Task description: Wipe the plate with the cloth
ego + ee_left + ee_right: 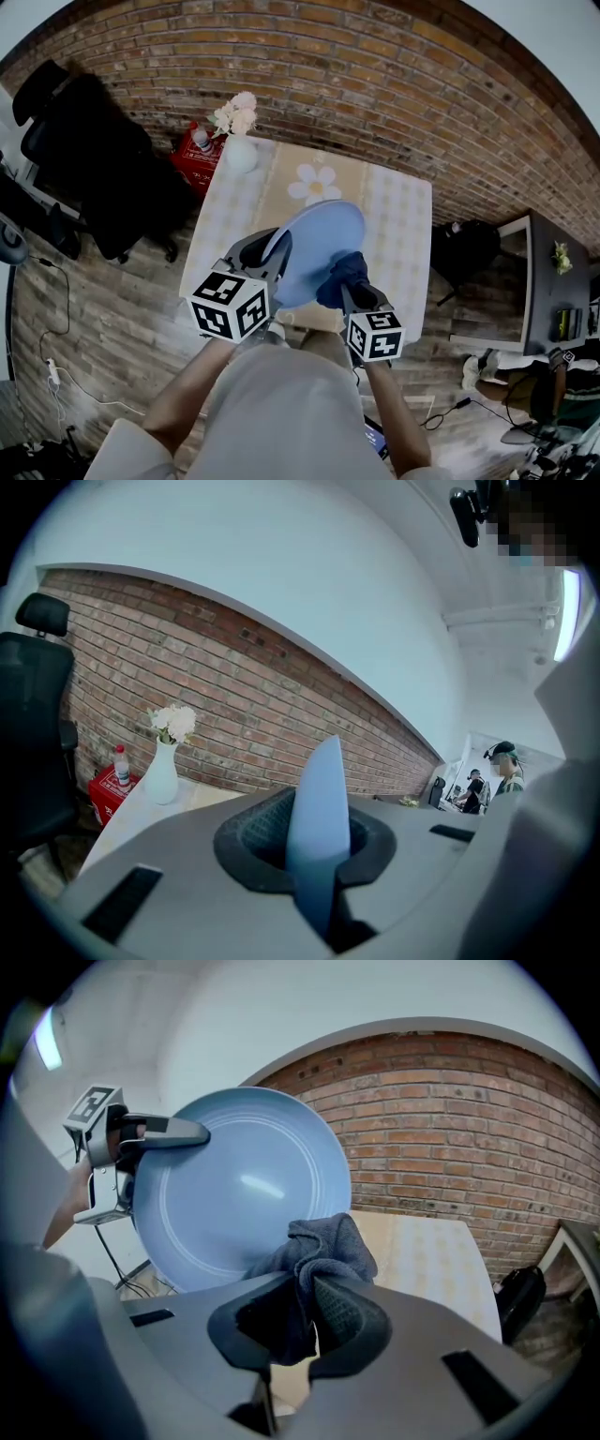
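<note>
A light blue plate (317, 249) is held up on edge above the near side of the table. My left gripper (267, 255) is shut on its rim; in the left gripper view the plate (319, 827) stands edge-on between the jaws. My right gripper (349, 289) is shut on a dark blue-grey cloth (343, 277), which presses against the lower right of the plate's face. In the right gripper view the cloth (319, 1258) bunches out of the jaws against the plate (239, 1190), with the left gripper (183, 1133) clamped on the plate's upper left rim.
The table (403, 216) carries a pale checked cloth with a daisy print. A white vase of flowers (240, 141) stands at its far left corner, beside a red box with a bottle (196, 155). A black office chair (89, 159) is left of it. People stand far off (497, 775).
</note>
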Motion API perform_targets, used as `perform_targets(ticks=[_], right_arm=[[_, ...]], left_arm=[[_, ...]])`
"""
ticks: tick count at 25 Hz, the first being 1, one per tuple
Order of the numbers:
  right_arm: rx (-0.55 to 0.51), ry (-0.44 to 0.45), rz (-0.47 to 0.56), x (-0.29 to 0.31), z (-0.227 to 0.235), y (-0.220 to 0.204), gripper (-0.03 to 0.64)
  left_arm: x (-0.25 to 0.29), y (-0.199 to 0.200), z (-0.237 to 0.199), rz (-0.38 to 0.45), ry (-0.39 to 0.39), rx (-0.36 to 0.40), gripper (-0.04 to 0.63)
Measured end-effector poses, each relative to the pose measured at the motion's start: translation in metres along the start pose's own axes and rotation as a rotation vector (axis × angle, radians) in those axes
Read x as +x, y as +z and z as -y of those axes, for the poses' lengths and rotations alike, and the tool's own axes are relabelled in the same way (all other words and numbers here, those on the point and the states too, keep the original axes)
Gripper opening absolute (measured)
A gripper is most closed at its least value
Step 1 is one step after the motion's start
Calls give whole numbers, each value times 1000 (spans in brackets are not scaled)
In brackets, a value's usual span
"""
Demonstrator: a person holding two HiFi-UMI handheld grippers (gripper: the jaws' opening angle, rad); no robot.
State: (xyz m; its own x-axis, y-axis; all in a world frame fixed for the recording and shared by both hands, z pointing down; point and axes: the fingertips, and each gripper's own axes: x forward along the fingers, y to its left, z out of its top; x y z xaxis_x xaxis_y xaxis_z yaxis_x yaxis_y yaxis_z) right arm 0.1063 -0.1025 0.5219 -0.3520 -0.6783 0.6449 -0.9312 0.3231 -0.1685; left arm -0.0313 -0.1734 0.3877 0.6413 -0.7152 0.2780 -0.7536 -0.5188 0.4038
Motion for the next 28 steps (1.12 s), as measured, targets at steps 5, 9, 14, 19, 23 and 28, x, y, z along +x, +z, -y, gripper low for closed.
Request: perform_targets(ticks=[5, 9, 14, 19, 23, 28], right_arm=[[-22, 67, -4, -8, -34, -7, 67], [-24, 104, 5, -13, -59, -8, 66], [-5, 154, 31, -24, -86, -7, 66], [-25, 229, 86, -34, -113, 11, 66], [-75, 300, 152, -42, -129, 29, 64], [-153, 342, 230, -49, -135, 51, 64]], left_arm=[[0, -1, 7, 9, -11, -20, 48], [2, -3, 14, 14, -19, -21, 48], [3, -4, 16, 15, -17, -29, 48], [4, -5, 20, 22, -14, -27, 48], [5, -9, 27, 12, -23, -13, 48], [5, -22, 35, -12, -44, -23, 48]])
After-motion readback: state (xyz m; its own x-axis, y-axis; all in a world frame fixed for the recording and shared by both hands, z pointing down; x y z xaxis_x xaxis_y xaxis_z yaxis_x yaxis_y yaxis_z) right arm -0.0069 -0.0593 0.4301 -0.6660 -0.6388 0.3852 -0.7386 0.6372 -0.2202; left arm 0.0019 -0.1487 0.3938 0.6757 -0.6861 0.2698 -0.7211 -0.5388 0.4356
